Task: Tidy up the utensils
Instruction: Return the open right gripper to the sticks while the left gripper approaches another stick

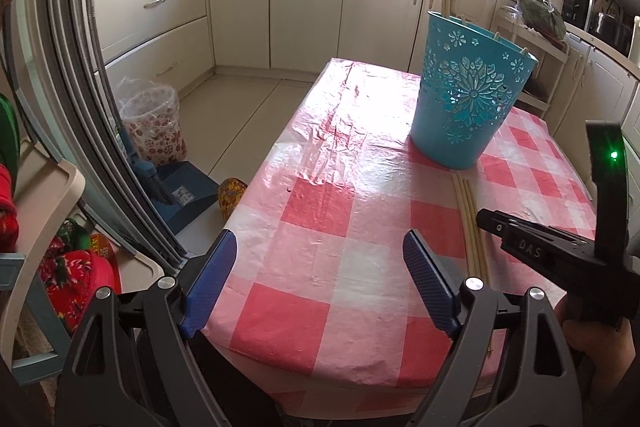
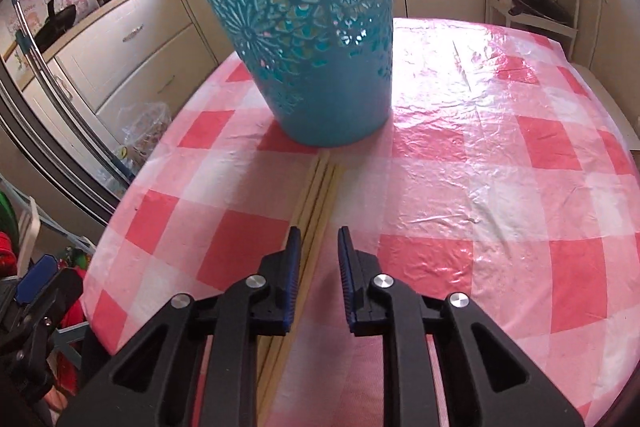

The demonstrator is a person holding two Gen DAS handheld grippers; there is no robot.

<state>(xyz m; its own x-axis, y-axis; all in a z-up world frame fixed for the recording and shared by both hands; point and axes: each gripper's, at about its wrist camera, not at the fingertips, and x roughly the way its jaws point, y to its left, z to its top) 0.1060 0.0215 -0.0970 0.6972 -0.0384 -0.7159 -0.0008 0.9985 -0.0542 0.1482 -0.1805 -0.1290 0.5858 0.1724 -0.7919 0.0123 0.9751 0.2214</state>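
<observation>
Right gripper (image 2: 318, 255) parted above chopsticks (image 2: 316, 195) — blue basket (image 2: 312, 67) beyond, left gripper (image 1: 320, 283) wide apart

My table (image 1: 332, 227) wears a pink-and-white checked plastic cloth, wrinkled and glaring where the window light hits it. On it stands my turquoise cut-out basket (image 1: 468, 95), upright, toward the far right side. A bundle of pale wooden chopsticks (image 2: 316, 195) lies flat, one end just at the basket's base.
</observation>
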